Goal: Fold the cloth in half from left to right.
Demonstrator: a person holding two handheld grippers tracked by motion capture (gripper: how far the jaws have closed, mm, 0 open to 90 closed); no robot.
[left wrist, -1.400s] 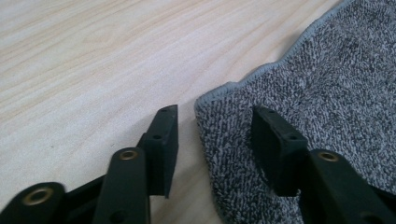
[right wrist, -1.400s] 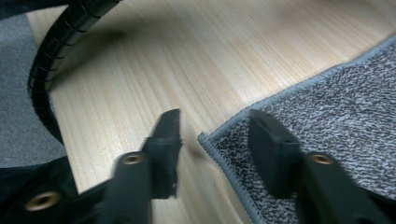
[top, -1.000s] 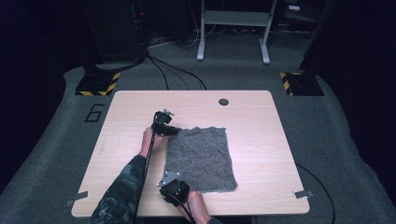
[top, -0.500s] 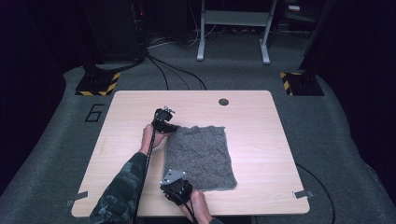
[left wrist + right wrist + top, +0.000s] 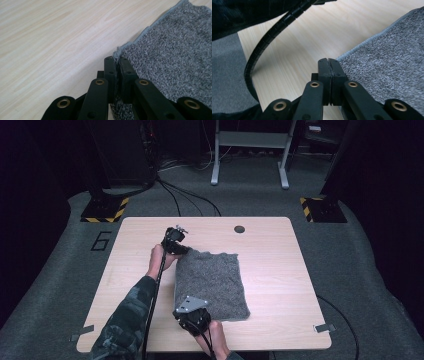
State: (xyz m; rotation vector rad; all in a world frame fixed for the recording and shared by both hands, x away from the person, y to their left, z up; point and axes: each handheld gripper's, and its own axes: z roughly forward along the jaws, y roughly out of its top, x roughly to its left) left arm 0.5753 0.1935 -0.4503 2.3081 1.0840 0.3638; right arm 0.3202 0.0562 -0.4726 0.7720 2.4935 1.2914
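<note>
Wooden table [image 5: 280,270] on dark carpet holds a grey cloth [image 5: 212,282] at its middle; left gripper [image 5: 181,251] pinches the far left corner, right gripper [image 5: 194,309] pinches the near left corner

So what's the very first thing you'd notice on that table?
The fuzzy grey cloth lying flat near the middle of the pale wooden table stands out first. Then the two black tools pinching its left edge: the left tool at the far corner, the right tool at the near corner, each shut on the cloth. There is also a small dark round hole near the table's far edge.
</note>
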